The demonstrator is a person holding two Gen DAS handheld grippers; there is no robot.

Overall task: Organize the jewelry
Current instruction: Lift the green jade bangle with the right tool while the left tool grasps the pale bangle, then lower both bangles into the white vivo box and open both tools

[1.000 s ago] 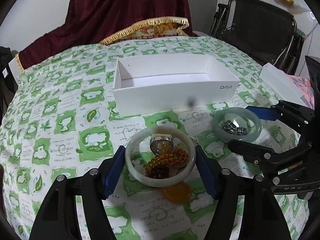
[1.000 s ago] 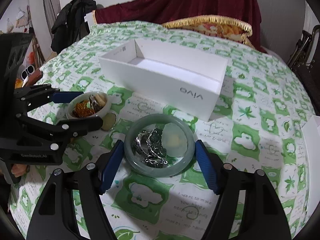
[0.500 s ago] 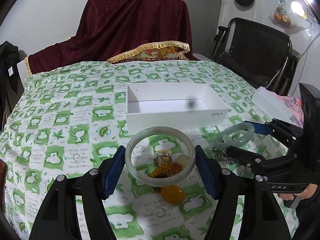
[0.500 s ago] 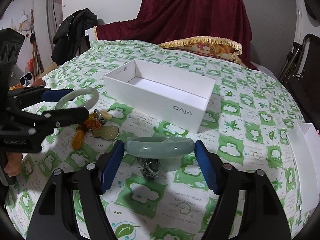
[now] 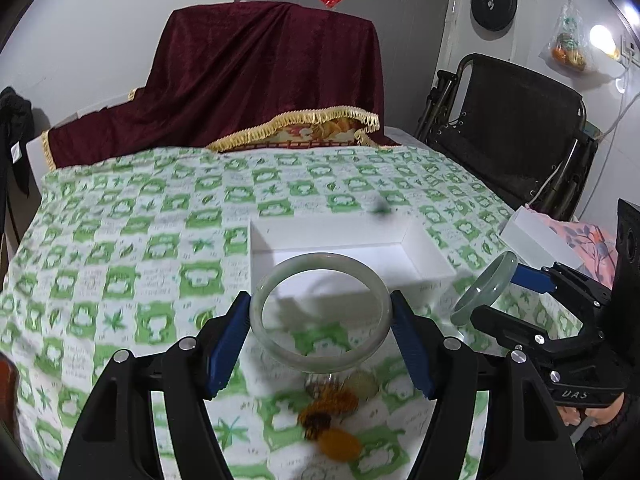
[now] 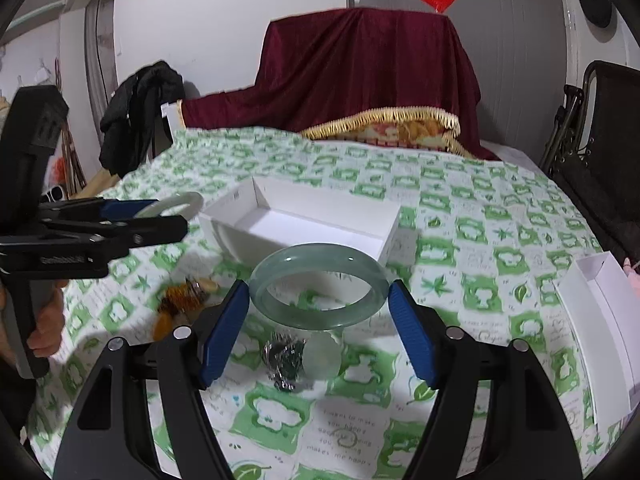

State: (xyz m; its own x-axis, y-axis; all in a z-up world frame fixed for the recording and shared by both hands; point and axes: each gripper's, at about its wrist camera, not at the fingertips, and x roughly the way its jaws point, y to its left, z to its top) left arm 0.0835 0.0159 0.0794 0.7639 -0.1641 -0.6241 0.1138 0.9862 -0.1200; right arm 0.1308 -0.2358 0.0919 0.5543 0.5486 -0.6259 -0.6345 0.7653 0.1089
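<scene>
My left gripper (image 5: 320, 320) is shut on a pale whitish-green bangle (image 5: 276, 346), held above the table in front of the open white box (image 5: 428, 256). My right gripper (image 6: 318, 300) is shut on a darker green bangle (image 6: 320, 320), also lifted in front of the box (image 6: 384, 240). Each gripper shows in the other's view, left one (image 6: 160, 216), right one (image 5: 496, 292). On the cloth below lie amber beads and an orange pendant (image 5: 332, 416), and a silver-green chain with a pale jade piece (image 6: 300, 356).
The table wears a green-and-white patterned cloth (image 5: 120, 240). A white box lid (image 6: 600, 320) lies at the right edge. A maroon-draped object (image 5: 264, 80) stands behind the table and a black folding chair (image 5: 512, 128) at the right.
Both grippers have lifted their bangles off the cloth, leaving the small jewelry that lay inside them on the table. Both have risen and tilted toward the box.
</scene>
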